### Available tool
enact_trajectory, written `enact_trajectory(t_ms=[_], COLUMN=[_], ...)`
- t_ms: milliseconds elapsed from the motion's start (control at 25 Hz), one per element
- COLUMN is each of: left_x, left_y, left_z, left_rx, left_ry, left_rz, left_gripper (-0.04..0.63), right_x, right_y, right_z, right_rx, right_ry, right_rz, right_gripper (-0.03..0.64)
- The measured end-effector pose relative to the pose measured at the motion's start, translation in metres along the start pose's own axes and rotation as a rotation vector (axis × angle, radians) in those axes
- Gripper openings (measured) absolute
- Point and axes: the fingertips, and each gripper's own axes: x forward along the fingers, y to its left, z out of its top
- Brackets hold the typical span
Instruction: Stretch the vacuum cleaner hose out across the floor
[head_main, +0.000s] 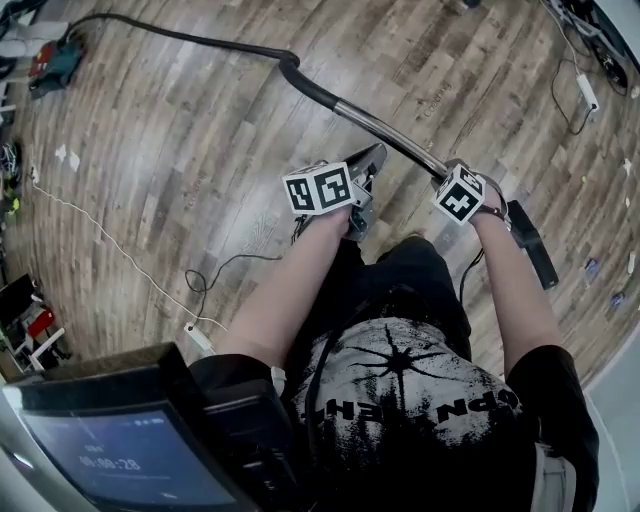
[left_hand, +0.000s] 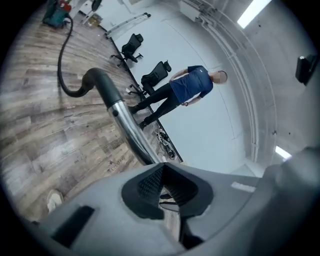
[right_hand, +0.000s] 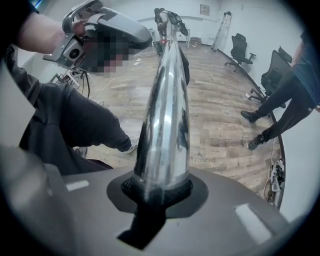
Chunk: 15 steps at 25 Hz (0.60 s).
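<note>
The black vacuum hose (head_main: 180, 38) runs from the vacuum cleaner (head_main: 55, 62) at the far left across the wood floor to a bent black handle (head_main: 292, 72). From there a chrome tube (head_main: 385, 130) slants down to the floor nozzle (head_main: 530, 245). My right gripper (head_main: 455, 185) is shut on the lower end of that tube (right_hand: 167, 110), which fills the space between its jaws (right_hand: 159, 187). My left gripper (head_main: 368, 160) is beside the tube, its jaws (left_hand: 162, 172) shut with nothing between them. The tube (left_hand: 127, 130) and hose (left_hand: 62, 60) lie beyond it.
A person in a blue shirt (left_hand: 187, 87) stands by the wall near office chairs (left_hand: 131, 46). A white power strip (head_main: 198, 338) and its cable lie on the floor at the left. More cables (head_main: 585, 95) are at the right, and a screen (head_main: 120, 450) is at the lower left.
</note>
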Motion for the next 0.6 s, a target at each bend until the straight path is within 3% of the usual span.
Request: enact_trajectory(t_ms=[240, 480, 600], left_x=[0.040, 0.079, 0.096], left_y=[0.030, 0.075, 0.102], left_z=[-0.038, -0.083, -0.106], left_rx=[0.268, 0.337, 0.442], left_ry=[0.093, 0.147, 0.184], left_rz=[-0.023, -0.061, -0.067], left_gripper=[0.000, 0.000, 0.000], right_x=[0.068, 0.139, 0.176], right_y=[-0.017, -0.033, -0.042], right_z=[-0.049, -0.100, -0.132], right_rx=[-0.016, -0.027, -0.022], right_ry=[0.021, -0.031, -0.048], right_rz=[-0.013, -0.055, -0.077], right_gripper=[0.080, 0.080, 0.078])
